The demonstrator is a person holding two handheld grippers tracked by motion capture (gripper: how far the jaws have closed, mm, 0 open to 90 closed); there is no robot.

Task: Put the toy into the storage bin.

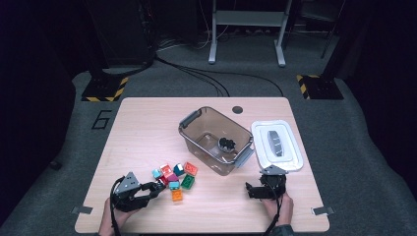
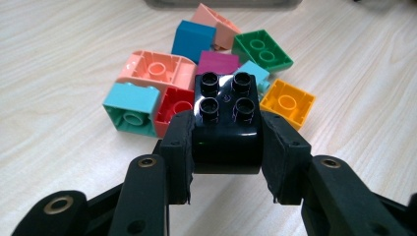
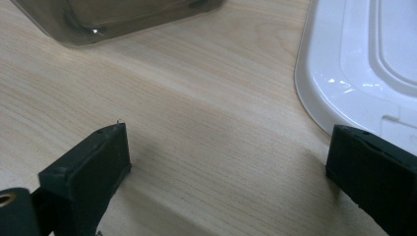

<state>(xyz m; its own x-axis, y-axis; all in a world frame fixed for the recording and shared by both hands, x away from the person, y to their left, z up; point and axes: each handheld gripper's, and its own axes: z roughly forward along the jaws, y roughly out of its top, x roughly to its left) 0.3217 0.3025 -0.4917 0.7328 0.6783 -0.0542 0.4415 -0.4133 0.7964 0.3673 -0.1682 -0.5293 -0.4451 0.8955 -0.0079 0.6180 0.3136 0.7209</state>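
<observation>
My left gripper (image 2: pixel 226 142) is shut on a black four-stud brick (image 2: pixel 226 113), held just above the table. In the high view the left gripper (image 1: pixel 156 189) sits at the front left, its tips at the near edge of a pile of coloured bricks (image 1: pixel 174 178). Beyond the black brick lie a teal brick (image 2: pixel 132 105), a salmon brick (image 2: pixel 157 71), a green brick (image 2: pixel 260 49) and an orange brick (image 2: pixel 287 101). My right gripper (image 1: pixel 267 183) rests at the front right, open, with bare table between its jaws (image 3: pixel 228 147).
A clear brown bin (image 1: pixel 196 120) with grey handles stands mid-table and holds a small dark object (image 1: pixel 226 143). Its white lid (image 1: pixel 277 145) lies flat to the right, just ahead of the right gripper; the lid (image 3: pixel 364 64) and bin (image 3: pixel 123 19) appear there too.
</observation>
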